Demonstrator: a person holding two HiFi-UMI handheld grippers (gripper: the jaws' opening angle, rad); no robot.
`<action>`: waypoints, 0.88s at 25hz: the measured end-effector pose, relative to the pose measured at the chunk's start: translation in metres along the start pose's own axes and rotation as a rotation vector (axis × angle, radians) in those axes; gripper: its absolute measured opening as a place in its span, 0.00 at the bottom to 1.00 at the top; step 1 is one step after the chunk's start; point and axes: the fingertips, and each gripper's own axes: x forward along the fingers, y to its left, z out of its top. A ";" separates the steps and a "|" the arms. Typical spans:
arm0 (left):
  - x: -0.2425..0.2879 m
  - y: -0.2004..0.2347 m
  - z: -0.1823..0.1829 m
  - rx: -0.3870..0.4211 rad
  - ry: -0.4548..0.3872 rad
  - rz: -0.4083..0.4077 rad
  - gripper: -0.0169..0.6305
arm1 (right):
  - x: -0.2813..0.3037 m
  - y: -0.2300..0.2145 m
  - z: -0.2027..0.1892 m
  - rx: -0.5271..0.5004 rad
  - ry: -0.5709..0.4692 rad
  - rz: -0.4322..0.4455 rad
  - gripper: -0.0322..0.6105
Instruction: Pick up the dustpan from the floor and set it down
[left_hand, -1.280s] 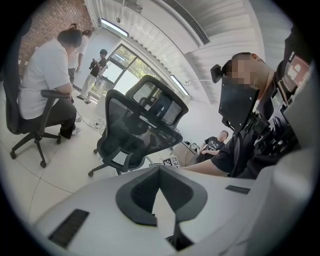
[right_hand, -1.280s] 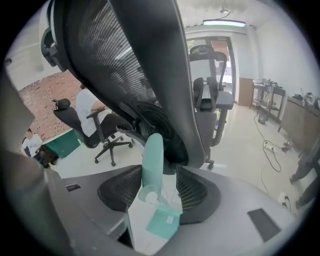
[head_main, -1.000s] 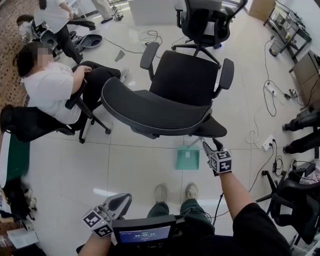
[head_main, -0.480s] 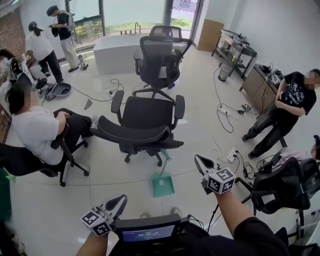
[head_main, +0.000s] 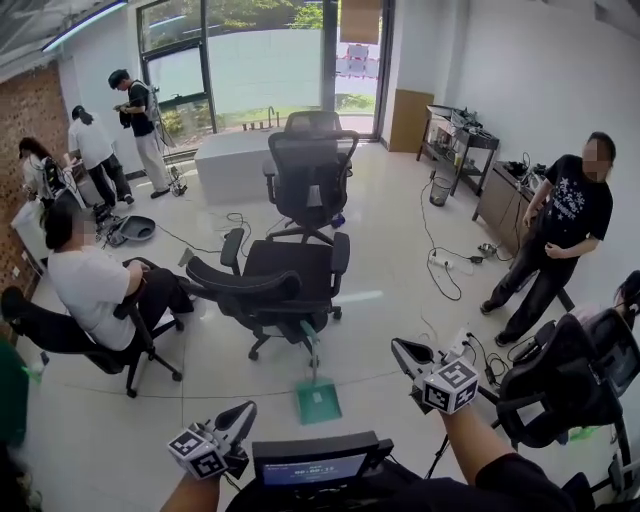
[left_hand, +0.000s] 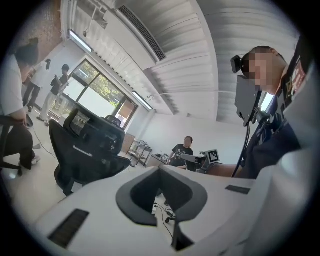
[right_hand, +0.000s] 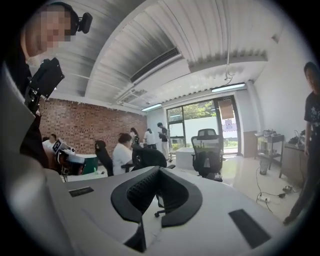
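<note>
The green dustpan (head_main: 318, 400) stands on the pale floor in the head view, with its thin handle rising toward a black office chair (head_main: 285, 280). My right gripper (head_main: 399, 348) hangs in the air to the right of the dustpan, apart from it, shut and holding nothing. Low at the left my left gripper (head_main: 247, 409) is also shut and empty, nearer to me than the dustpan. Both gripper views look level across the room, and each shows its jaws closed together with nothing between them. No dustpan shows in either gripper view.
A second black chair (head_main: 308, 170) stands behind the first. One person sits at the left (head_main: 95, 290), another stands at the right (head_main: 560, 230), and others stand by the windows. Cables and a power strip (head_main: 445, 262) lie on the floor. Another chair (head_main: 570, 380) is close at my right.
The head view has swung up from the floor to the whole room. My right gripper has risen away from the dustpan's handle. The dustpan still stands on the floor by the chair.
</note>
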 end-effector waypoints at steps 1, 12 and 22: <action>0.009 -0.032 -0.016 -0.006 -0.017 0.012 0.04 | -0.033 -0.003 -0.007 -0.021 0.003 0.027 0.05; 0.027 -0.292 -0.124 -0.026 -0.074 0.098 0.04 | -0.282 0.010 -0.036 -0.047 0.015 0.246 0.05; -0.203 -0.382 -0.159 -0.009 -0.154 0.142 0.04 | -0.386 0.235 -0.052 -0.027 0.028 0.335 0.05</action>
